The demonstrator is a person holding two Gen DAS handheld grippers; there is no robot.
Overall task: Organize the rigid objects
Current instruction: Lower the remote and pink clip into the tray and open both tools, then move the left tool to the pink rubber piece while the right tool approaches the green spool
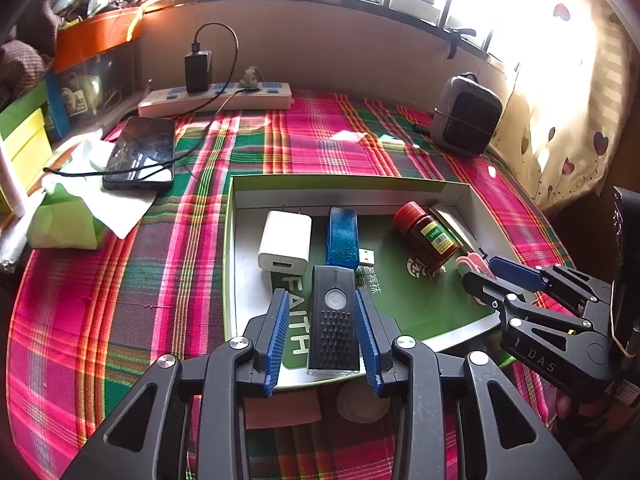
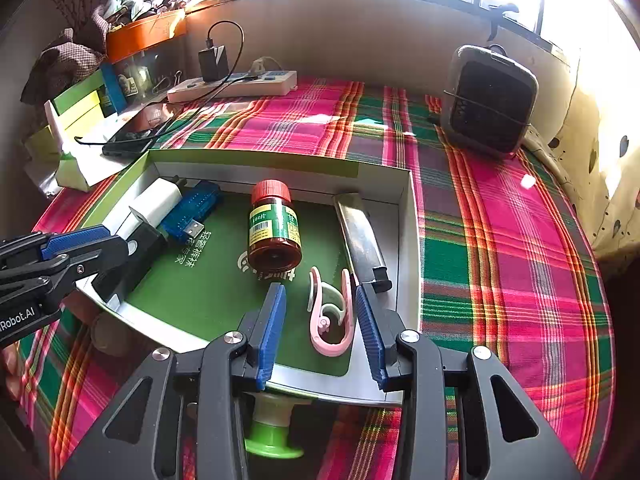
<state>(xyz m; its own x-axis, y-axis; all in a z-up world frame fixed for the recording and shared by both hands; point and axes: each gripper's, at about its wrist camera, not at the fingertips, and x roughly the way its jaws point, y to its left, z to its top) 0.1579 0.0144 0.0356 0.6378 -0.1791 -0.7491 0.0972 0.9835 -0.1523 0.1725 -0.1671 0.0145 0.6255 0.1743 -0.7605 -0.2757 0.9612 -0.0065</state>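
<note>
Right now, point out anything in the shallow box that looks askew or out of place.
The brown red-capped pill bottle lies on its side in the green-lined box, not upright, so it could roll. The blue translucent USB stick sits slanted, its plug beside the black ribbed device. Nothing looks spilled or broken.

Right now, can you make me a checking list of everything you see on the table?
Surface: plaid cloth.
Job's things: box holds white charger, blue stick, black torch, red-capped bottle, pink clip, grey case.
Clutter: phone, tissues, heater.
Grippers: left claw open around torch; right claw open around clip.
Cables: black cord from power strip toward the phone.
Surroundings: window, curtain.
</note>
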